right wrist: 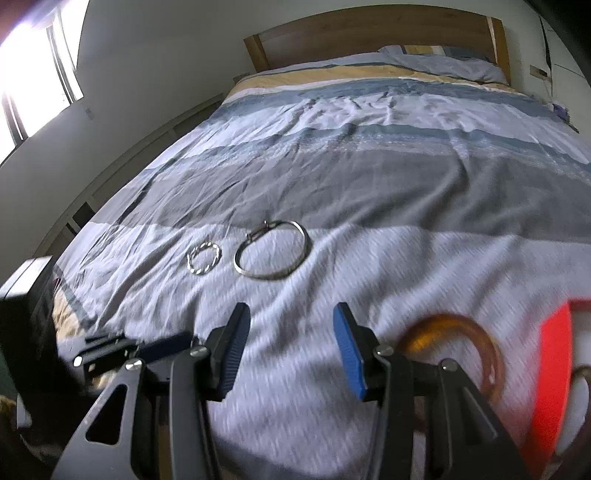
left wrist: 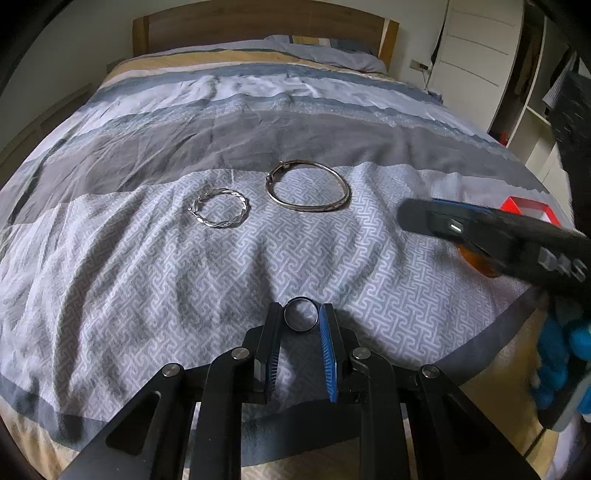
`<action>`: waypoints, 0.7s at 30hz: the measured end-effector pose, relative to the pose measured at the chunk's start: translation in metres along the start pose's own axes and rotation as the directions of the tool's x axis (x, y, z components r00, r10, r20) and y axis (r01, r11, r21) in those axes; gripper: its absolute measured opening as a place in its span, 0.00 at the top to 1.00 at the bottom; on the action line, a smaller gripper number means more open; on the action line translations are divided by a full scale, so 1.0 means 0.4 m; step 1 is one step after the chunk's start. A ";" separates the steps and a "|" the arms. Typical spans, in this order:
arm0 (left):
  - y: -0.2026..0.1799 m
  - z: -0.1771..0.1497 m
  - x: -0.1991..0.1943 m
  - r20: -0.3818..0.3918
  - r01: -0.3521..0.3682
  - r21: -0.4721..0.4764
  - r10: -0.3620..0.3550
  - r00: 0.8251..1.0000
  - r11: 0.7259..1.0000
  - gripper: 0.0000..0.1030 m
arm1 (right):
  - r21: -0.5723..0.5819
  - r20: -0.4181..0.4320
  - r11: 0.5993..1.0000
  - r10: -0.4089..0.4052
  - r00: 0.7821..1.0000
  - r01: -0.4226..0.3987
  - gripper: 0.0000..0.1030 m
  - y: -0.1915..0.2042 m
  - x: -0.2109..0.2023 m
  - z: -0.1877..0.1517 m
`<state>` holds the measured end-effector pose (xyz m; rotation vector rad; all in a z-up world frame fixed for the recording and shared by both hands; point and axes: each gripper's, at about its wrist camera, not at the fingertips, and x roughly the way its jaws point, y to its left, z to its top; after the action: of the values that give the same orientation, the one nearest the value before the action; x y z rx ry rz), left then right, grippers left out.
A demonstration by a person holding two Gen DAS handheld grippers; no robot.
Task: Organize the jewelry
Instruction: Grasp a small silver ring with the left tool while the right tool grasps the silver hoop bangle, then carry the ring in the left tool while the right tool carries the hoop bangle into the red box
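Note:
My left gripper (left wrist: pixel 301 314) is shut on a small dark ring (left wrist: pixel 301 313), held between its fingertips above the bedspread. A twisted silver bangle (left wrist: pixel 221 208) and a larger plain silver bangle (left wrist: pixel 308 186) lie on the bed ahead; both also show in the right wrist view, the twisted one (right wrist: pixel 204 257) left of the plain one (right wrist: pixel 272 249). My right gripper (right wrist: pixel 291 317) is open and empty above the bed. An amber bangle (right wrist: pixel 458 350) lies just right of it, beside a red jewelry box (right wrist: pixel 550 373). In the left wrist view the right gripper's fingers (left wrist: pixel 443 221) partly hide the amber bangle (left wrist: pixel 476 264) and red box (left wrist: pixel 528 208).
The bed's patterned grey and white duvet (left wrist: pixel 184 277) fills both views, with a wooden headboard (left wrist: pixel 258 22) at the far end. White wardrobe shelves (left wrist: pixel 480 55) stand at the right. A bright window (right wrist: pixel 33 74) is at the left.

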<state>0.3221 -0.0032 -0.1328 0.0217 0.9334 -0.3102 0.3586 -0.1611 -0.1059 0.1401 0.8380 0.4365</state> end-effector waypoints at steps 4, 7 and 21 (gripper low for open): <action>0.007 -0.003 -0.013 0.019 0.012 -0.011 -0.012 1.000 1.000 0.81 | 0.005 -0.009 1.000 -0.002 1.000 0.002 0.59 0.003 0.053 0.029; 0.017 -0.004 -0.024 0.028 0.021 -0.023 -0.021 0.999 1.000 0.81 | 0.011 -0.023 1.000 -0.014 1.000 0.014 0.66 -0.001 0.100 0.049; 0.047 -0.015 -0.058 0.050 0.021 -0.066 -0.018 0.999 0.998 0.81 | 0.003 -0.146 0.998 -0.056 0.988 0.057 0.84 -0.011 0.230 0.103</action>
<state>0.3095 0.0214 -0.1202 -0.0559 0.8952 -0.2964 0.4446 -0.1238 -0.1428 0.0915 0.9847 0.3933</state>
